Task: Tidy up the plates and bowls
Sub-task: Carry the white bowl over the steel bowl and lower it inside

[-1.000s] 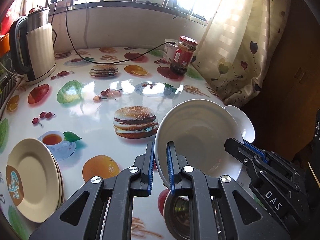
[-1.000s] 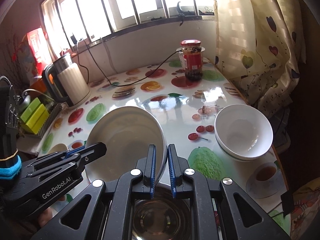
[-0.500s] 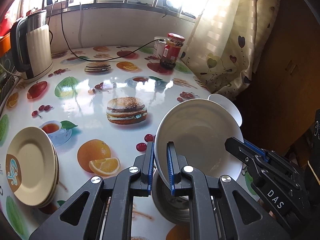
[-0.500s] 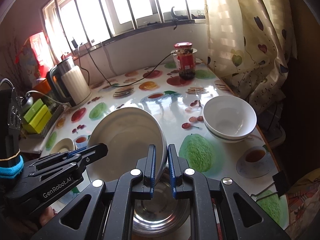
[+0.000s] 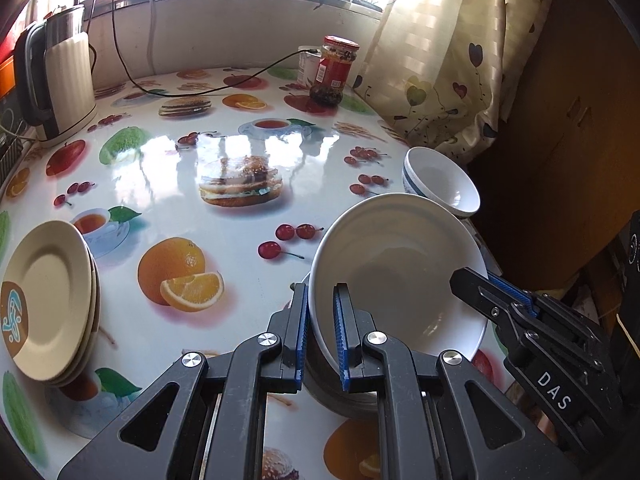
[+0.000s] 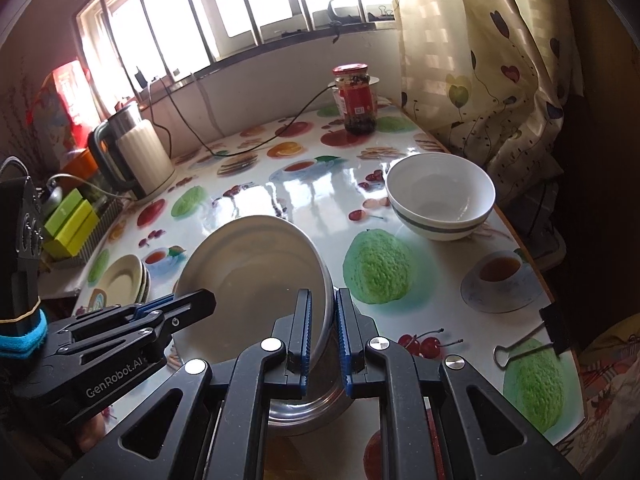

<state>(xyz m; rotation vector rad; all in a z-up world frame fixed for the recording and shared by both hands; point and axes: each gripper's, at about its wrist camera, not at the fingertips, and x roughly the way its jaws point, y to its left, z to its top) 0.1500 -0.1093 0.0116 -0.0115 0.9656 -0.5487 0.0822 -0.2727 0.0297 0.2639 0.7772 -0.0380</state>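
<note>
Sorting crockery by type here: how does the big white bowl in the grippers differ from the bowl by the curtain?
The big white bowl is held tilted over a steel bowl; the banded bowl sits upright on the table. The first looks wider, shallower and plain; the second carries a grey-blue band. Both are white and empty.

white bowl [image 5: 396, 272] tilted over steel bowl [image 6: 308, 408]

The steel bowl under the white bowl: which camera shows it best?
The right wrist view. There the steel bowl shows its shiny rim and part of its inside below the tilted white bowl. The left wrist view shows only a dark part of its wall behind the claw fingers.
</note>
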